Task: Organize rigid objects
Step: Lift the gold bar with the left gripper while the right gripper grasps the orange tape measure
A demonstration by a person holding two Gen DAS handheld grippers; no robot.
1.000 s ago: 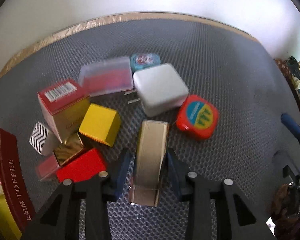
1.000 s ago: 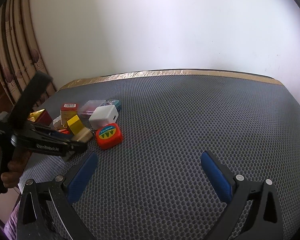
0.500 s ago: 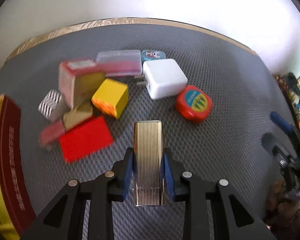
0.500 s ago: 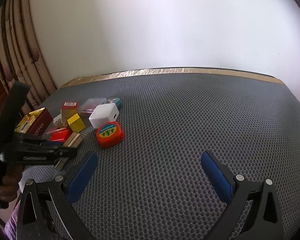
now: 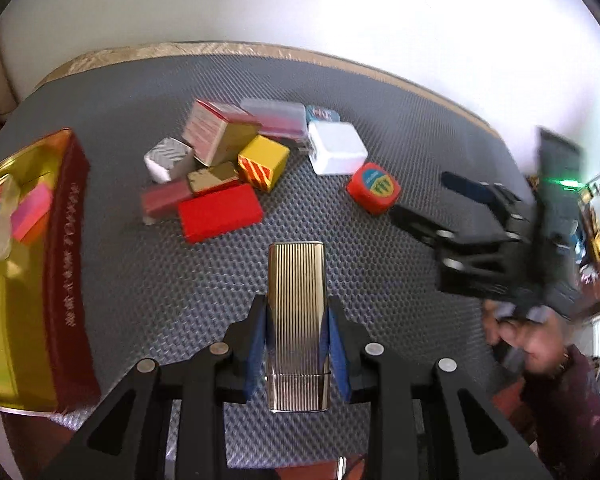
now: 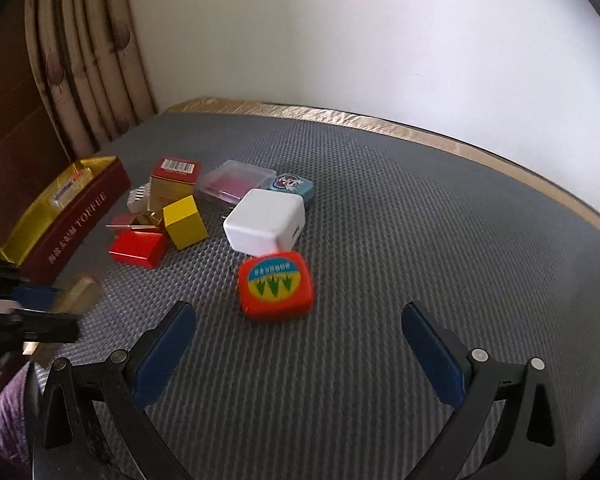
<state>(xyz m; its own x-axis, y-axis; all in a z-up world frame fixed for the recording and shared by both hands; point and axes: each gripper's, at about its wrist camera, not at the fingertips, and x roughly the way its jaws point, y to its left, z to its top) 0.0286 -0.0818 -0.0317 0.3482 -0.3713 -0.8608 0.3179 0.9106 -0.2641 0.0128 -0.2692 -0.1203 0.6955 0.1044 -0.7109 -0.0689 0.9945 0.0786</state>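
At the bottom centre of the left wrist view, our left gripper (image 5: 296, 340) is clamped on a ribbed gold lighter (image 5: 296, 320), its blue pads pressing both long sides, and the lighter is held clear above the grey mesh mat (image 5: 180, 280). In the right wrist view, our right gripper (image 6: 296, 344) stands released at the bottom of the frame, its blue pads wide apart with only mat between them. Just beyond that gap, at frame centre, lies the red tape measure (image 6: 275, 286) with its yellow and blue label facing up. Behind it and touching or nearly touching sits the white charger block (image 6: 265, 222). To the left of the charger we see the yellow cube (image 6: 185, 222), the red flat box (image 6: 138, 249) and the gold box with a red barcode top (image 6: 172, 184), grouped closely together. Further back are the clear plastic case (image 6: 236, 182) with a pink interior and, just right of it, the small blue tin (image 6: 292, 187). At the left edge of the frame stands the open toffee tin (image 6: 76, 224), dark red outside and gold inside, already containing several small items. Beyond the mat, a white wall (image 6: 380, 40) fills the upper frame and a patterned curtain (image 6: 92, 60) hangs at upper left.
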